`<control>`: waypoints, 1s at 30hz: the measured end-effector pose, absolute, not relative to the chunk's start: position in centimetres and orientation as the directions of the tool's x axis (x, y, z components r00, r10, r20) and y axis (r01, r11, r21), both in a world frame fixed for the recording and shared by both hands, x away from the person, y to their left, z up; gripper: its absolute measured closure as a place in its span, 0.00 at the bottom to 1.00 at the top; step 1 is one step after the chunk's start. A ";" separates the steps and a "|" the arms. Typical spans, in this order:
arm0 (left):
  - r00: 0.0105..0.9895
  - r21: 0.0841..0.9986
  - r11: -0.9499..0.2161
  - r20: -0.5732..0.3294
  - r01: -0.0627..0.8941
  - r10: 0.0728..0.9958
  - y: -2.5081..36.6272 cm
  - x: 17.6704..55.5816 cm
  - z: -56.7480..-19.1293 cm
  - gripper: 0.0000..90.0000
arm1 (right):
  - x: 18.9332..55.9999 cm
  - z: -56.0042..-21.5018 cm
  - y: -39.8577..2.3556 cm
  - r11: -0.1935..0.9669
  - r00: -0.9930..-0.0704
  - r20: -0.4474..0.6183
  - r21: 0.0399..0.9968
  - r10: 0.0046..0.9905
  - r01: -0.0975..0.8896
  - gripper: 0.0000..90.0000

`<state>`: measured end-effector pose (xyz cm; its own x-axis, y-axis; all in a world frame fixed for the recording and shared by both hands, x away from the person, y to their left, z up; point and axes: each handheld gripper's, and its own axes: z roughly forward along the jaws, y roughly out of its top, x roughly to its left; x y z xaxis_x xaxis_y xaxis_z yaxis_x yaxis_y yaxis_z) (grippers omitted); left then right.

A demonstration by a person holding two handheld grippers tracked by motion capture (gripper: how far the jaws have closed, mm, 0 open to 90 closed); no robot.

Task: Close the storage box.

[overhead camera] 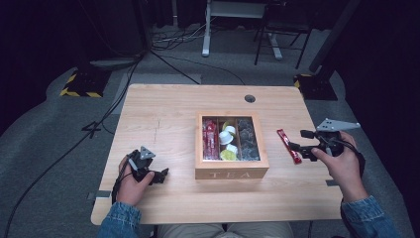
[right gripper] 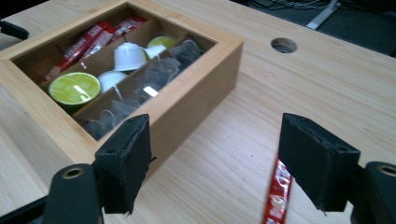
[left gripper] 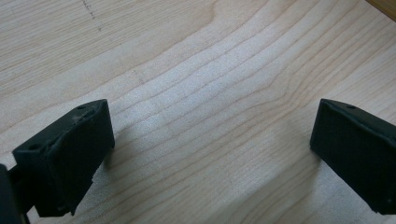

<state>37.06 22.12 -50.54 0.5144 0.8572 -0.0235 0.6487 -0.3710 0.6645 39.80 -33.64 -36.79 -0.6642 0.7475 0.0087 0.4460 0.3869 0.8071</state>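
Observation:
A wooden tea box (overhead camera: 232, 174) stands open at the table's middle, marked TEA on its front. Its left compartment holds red sachets (overhead camera: 210, 139), the middle one white and green capsules (overhead camera: 228, 141), the right one dark wrapped bags (overhead camera: 247, 140). One red sachet (overhead camera: 288, 145) lies flat on the table to the right of the box. My right gripper (overhead camera: 298, 140) hovers just beside it, open with nothing between its pads. The right gripper view has the box (right gripper: 201, 93) ahead and that sachet (right gripper: 279, 191) by the right jaw. My left gripper (overhead camera: 163, 174) rests open on bare wood, left of the box.
A round cable hole (overhead camera: 250, 98) sits near the table's far edge, also in the right gripper view (right gripper: 284, 45). Cables and chair legs lie on the grey floor beyond the table. Bare wood (left gripper: 210, 93) spreads under the left gripper.

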 end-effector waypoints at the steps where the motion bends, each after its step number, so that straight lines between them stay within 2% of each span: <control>1: 0.515 0.665 -0.370 -0.025 0.648 0.857 22.1 37.1 -50.6 0.00 | 39.8 -36.8 -33.6 0.387 -0.664 0.009 0.807 0.748 0.446 0.29; 10: 0.515 0.665 -0.371 -0.024 0.649 0.857 22.1 37.1 -50.5 0.00 | 38.9 -39.7 -36.4 0.363 -0.607 0.011 0.792 0.795 0.490 0.29; 14: 0.515 0.666 -0.370 -0.025 0.647 0.857 22.1 37.2 -50.6 0.00 | 38.8 -41.8 -37.1 0.282 -0.554 0.058 0.815 0.830 0.507 0.31; 16: 0.516 0.666 -0.372 -0.023 0.647 0.856 22.1 37.2 -50.6 0.00 | 39.0 -43.0 -37.1 0.338 -0.563 0.032 0.771 0.826 0.540 0.31; 18: 0.516 0.666 -0.371 -0.024 0.647 0.856 22.1 37.2 -50.6 0.00 | 39.0 -43.4 -37.3 0.352 -0.565 0.016 0.766 0.825 0.537 0.32; 30: 0.518 0.666 -0.372 -0.025 0.647 0.855 22.1 37.3 -50.5 0.00 | 39.0 -47.6 -38.5 0.360 -0.530 0.021 0.711 0.848 0.604 0.28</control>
<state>37.27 22.09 -50.55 0.5177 0.8552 -0.0248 0.6468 -0.3722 0.6657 38.98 -38.52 -47.57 -0.5298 0.8478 0.0213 0.6043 0.3598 0.7109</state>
